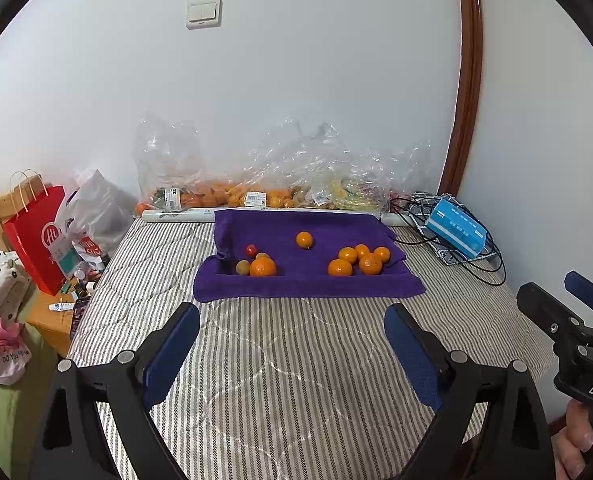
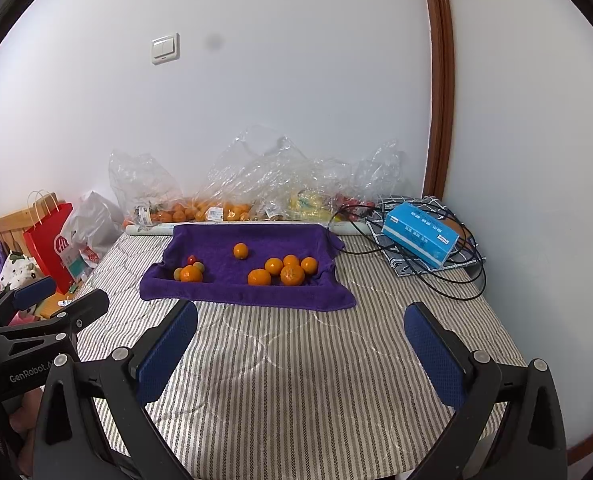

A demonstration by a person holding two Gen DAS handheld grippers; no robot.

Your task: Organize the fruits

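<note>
A purple towel (image 1: 296, 284) (image 2: 224, 292) lies on the striped bed. On its right is a cluster of several oranges (image 1: 360, 260) (image 2: 286, 270). One orange (image 1: 304, 239) (image 2: 240, 251) sits alone near the middle back. At the left are a large orange (image 1: 263, 267) (image 2: 191, 274), a red tomato (image 1: 250, 249) (image 2: 192, 259) and small greenish fruits (image 1: 242, 267) (image 2: 198, 266). My left gripper (image 1: 292, 344) is open and empty, well short of the towel. My right gripper (image 2: 300, 340) is open and empty, also in front of the towel.
Clear plastic bags of fruit (image 1: 232, 196) (image 2: 216, 212) line the wall behind the towel. A blue tissue box (image 1: 456, 228) (image 2: 420, 236) with black cables lies at the right. A red paper bag (image 1: 36, 236) (image 2: 50, 240) and clutter stand left of the bed.
</note>
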